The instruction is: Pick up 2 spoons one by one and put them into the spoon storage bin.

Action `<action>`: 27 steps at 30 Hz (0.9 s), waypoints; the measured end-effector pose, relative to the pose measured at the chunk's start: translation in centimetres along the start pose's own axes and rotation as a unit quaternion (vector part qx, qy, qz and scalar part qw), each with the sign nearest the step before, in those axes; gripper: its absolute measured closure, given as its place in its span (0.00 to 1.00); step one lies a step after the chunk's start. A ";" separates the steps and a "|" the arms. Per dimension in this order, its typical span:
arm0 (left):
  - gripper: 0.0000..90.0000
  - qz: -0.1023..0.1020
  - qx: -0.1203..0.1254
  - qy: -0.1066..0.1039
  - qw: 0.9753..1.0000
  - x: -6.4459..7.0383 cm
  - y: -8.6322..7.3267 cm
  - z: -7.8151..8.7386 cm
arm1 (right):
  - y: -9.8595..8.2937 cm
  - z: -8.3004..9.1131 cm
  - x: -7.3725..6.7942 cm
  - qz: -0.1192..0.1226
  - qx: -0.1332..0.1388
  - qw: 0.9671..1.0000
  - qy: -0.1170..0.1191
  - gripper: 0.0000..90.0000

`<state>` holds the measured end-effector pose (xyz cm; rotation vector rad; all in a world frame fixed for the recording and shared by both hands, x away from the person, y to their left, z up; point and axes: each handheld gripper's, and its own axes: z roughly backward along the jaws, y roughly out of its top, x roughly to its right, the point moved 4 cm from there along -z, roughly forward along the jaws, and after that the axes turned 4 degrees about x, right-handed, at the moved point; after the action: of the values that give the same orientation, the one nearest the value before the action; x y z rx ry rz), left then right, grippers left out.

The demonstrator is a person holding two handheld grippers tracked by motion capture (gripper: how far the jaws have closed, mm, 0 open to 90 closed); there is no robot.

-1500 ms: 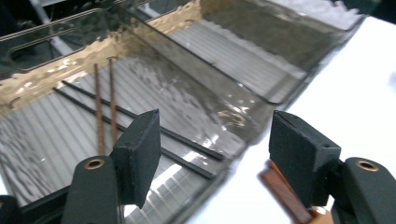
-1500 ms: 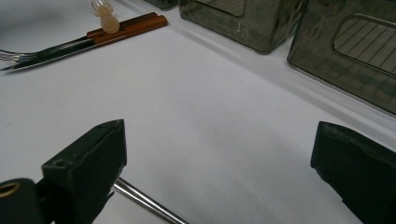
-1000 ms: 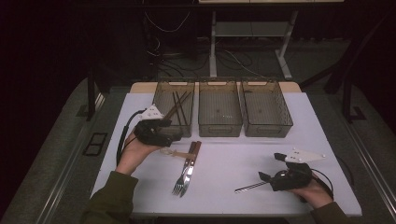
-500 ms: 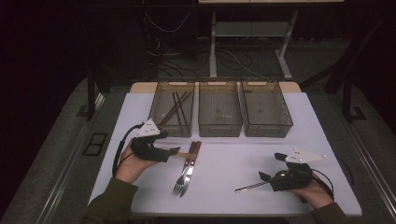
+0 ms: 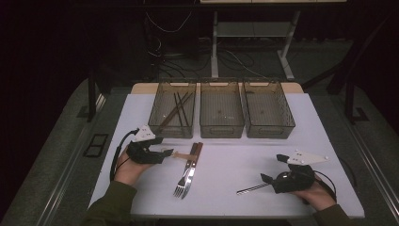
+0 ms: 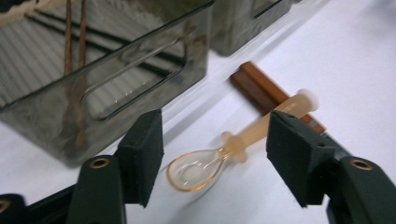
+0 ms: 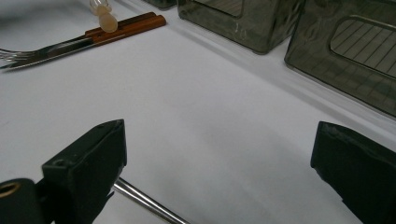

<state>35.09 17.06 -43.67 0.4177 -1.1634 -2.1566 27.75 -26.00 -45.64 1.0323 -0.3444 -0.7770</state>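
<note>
White tabletop, dark room beyond, three smoky bins along the back. Just before the left bin lies a clear amber plastic spoon [image 6: 205, 161], its handle tip resting on two wooden-handled forks [image 5: 189, 169]. It looks light, slick and brittle; the ridged handle seems the safest hold. The left gripper [image 6: 212, 158] straddles it wide open, empty.

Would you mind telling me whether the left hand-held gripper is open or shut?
Open: the left hand-held gripper has its jaws apart, with the amber spoon lying between them.
</note>
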 end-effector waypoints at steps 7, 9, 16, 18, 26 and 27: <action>0.50 0.015 -0.030 0.008 0.999 -1.4 -0.9 -0.7 | 0.0 -0.1 -0.1 0.002 -0.003 1.000 0.001 0.04; 0.53 0.026 -0.030 0.008 0.999 -1.7 -1.1 -1.0 | -0.1 -0.2 0.0 0.001 -0.004 1.000 0.001 0.04; 0.64 0.045 -0.054 0.000 0.998 -2.3 -1.8 -2.0 | -0.1 -0.2 0.0 0.000 -0.005 1.000 0.001 0.04; 0.66 0.048 -0.060 -0.005 0.997 -2.4 -2.0 -2.3 | -0.1 -0.2 0.0 0.000 -0.004 1.000 0.001 0.04; 0.77 0.068 -0.075 -0.019 0.995 -2.6 -2.5 -2.6 | -0.1 -0.2 0.0 0.000 -0.004 1.000 0.001 0.04; 0.79 0.069 -0.073 -0.024 0.995 -2.5 -2.6 -2.6 | -0.1 -0.2 0.0 0.000 -0.005 1.000 0.001 0.04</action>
<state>37.40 18.10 -47.32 0.2160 -1.0203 -2.1231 27.82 -25.89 -45.80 1.0245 -0.3390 -0.7765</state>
